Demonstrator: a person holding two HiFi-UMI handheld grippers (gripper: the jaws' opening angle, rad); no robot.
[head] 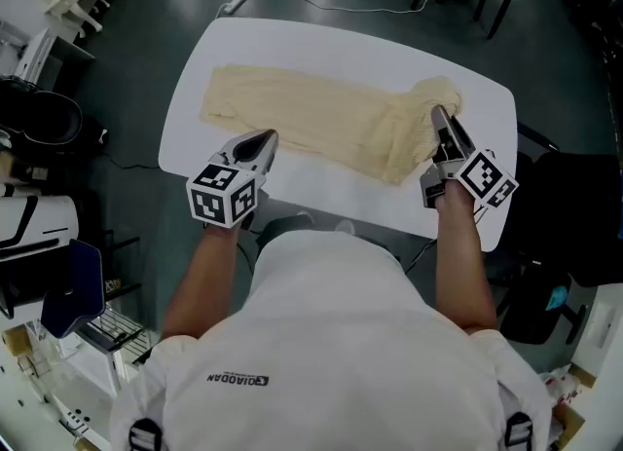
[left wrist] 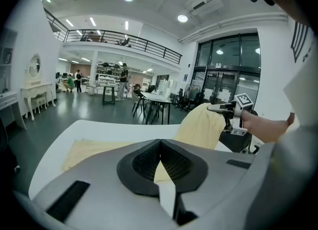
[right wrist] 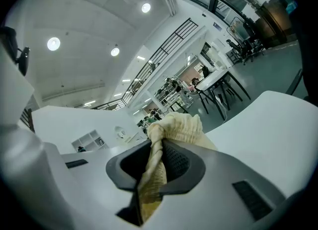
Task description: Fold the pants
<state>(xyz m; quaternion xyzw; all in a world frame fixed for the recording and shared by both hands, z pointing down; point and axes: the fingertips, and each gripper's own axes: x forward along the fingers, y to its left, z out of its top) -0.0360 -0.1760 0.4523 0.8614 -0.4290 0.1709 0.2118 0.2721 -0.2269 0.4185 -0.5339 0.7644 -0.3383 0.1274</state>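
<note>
Meanwhile the pants [head: 311, 118] lie lengthwise, left to right, across the worktop [head: 326, 186], the right gripper [head: 439, 114] pinching their bunched right end aloft, the left gripper [head: 267, 138] clamped on their near edge, lower left.

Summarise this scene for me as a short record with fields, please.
Surface: white table
Garment: cream pants, lying lengthwise across the table, mostly flat
Right gripper: shut on a bunched end of the pants, held up off the table
Left gripper: jaws together at the pants' near edge; whether they pinch cloth cannot be told
Fold: raised end not yet laid over the rest
</note>
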